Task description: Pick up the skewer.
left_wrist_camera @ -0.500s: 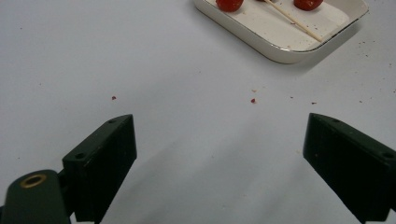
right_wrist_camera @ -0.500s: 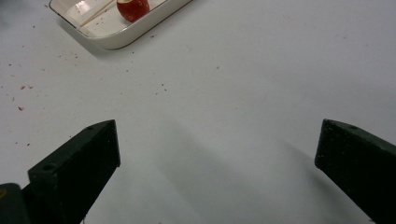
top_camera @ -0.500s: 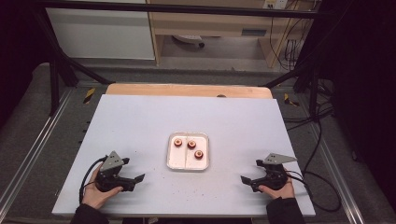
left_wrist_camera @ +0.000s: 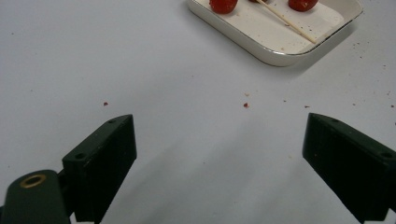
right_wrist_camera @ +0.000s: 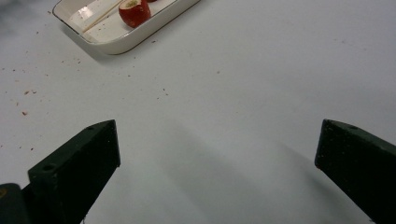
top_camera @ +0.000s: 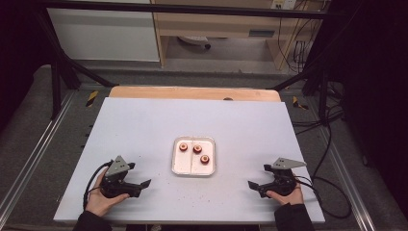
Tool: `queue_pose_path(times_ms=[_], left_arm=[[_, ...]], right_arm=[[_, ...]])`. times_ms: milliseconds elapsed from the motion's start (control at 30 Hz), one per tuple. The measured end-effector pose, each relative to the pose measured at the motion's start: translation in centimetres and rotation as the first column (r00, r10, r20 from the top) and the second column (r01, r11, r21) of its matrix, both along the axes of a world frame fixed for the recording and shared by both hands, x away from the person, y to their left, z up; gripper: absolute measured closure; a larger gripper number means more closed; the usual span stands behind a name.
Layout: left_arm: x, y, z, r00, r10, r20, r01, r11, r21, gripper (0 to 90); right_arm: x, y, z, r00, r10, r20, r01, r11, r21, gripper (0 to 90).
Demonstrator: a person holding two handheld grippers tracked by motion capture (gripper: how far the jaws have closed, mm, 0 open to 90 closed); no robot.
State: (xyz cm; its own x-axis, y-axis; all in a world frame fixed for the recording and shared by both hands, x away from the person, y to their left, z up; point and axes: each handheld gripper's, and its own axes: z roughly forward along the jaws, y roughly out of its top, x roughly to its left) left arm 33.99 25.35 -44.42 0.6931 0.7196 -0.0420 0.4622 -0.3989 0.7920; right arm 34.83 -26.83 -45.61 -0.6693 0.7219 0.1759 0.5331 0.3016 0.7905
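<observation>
White desk [top_camera: 144, 130] takes up most of the high view, wooden strip [top_camera: 192, 93] along its far edge, grey floor and black frame bars around it. Near the desk's middle, a bit toward the person's side, sits a small white tray [top_camera: 179, 164], shallow, rounded corners, thin dark rim. In the tray: three red fruit pieces [top_camera: 197, 149] with pale hollowed tops, all in the far half, two close together at the far edge, the third nearer the right side. A thin wooden skewer [left_wrist_camera: 285, 21] lies flat across the tray floor among them, running roughly front to back in the high view. Red crumbs [left_wrist_camera: 245, 105] scattered on the desk around the tray, mostly on the person's side. Left tongs [top_camera: 142, 186] rest low at the desk's near left, held in the left hand [top_camera: 98, 199], grey plate on top, tips pointing right toward the tray, well apart from it. Left tongs wide, nothing between the jaws, bare desk in the gap in the left gripper view. Right tongs [top_camera: 255, 186] at near right, held in the right hand [top_camera: 284, 195], tips pointing left toward the tray, also well apart from it. Right tongs wide too, bare desk between the jaws in the right gripper view, tray corner with one fruit piece at upper left there. Black cables trail from both tongs off the desk's near side.
</observation>
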Motion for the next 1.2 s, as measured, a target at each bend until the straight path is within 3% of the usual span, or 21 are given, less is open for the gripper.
queue_pose_path(times_ms=[333,933,1200], left_arm=[[0.1,-1.0,0.4,0.9999,-0.008,-0.012,0.008,1.0000,-0.001,10.4],[0.5,-4.3,1.9,0.9991,-0.041,-0.012,0.041,0.9992,-0.002,14.7],[1.0,-6.1,2.8,0.9986,-0.051,-0.011,0.051,0.9987,-0.005,27.8]], right_arm=[[0.0,-0.1,0.1,1.0000,-0.004,-0.004,0.004,1.000,0.001,0.6],[0.1,0.0,0.0,1.0000,-0.002,-0.008,0.002,1.000,-0.006,0.7],[0.1,0.0,0.0,0.9999,-0.008,-0.014,0.008,1.000,-0.010,0.8]])
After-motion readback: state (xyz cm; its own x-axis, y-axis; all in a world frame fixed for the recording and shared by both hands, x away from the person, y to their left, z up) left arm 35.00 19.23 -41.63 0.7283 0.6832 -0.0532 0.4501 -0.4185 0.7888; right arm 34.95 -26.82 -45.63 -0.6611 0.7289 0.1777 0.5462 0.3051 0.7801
